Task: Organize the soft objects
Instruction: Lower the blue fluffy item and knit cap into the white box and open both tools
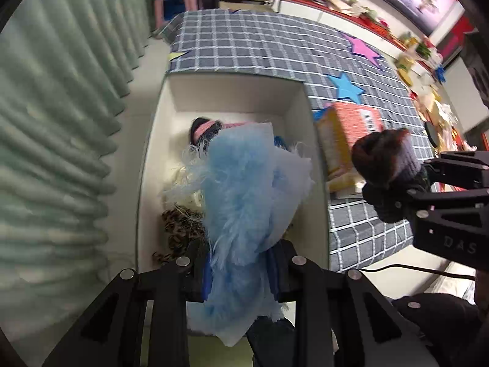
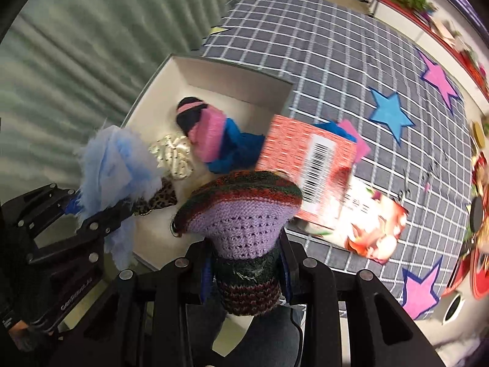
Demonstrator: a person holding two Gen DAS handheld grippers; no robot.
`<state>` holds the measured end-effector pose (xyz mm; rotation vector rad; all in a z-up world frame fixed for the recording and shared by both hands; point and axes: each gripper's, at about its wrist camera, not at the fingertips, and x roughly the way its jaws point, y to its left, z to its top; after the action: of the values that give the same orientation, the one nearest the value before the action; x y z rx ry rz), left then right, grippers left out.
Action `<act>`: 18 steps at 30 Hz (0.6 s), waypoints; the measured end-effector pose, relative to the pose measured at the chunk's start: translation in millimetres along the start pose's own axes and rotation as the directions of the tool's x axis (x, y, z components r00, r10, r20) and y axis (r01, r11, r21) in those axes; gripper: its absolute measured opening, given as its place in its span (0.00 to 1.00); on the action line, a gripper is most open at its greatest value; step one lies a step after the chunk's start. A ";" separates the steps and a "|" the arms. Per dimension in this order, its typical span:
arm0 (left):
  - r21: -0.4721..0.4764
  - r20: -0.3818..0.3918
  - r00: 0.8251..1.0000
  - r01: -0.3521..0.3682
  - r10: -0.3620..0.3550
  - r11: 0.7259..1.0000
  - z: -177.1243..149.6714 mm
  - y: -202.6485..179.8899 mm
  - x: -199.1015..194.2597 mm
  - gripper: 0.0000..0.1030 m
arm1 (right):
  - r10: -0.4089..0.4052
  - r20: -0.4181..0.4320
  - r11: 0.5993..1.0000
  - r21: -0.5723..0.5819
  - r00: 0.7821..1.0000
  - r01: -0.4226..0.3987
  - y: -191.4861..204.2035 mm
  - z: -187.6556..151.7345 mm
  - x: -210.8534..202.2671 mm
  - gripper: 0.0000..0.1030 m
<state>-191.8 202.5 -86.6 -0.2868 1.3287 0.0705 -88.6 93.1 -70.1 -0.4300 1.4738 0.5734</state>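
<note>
Checked cloth covered the table. White box sat at its left edge, holding a pink-and-blue bundle and cream scrap. Left gripper pinched blue fluff over the box. Right gripper clamped a knit hat near the box's right wall.

Bright, even indoor light; fisheye-warped edges, slight motion blur.

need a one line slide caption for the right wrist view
Right gripper clamps a knitted hat beside the white box of soft items, while the left gripper holds blue fluffy fabric.
</note>
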 end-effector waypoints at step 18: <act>-0.072 -0.012 0.999 -0.041 0.041 0.997 23.6 27.4 16.0 0.30 | 0.043 -0.028 0.998 -0.054 0.999 -0.044 29.6 39.3 14.7 0.34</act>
<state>-171.4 232.8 -101.7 -0.3213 1.3445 0.1517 -74.9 141.5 -80.0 -0.4505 1.4989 0.6458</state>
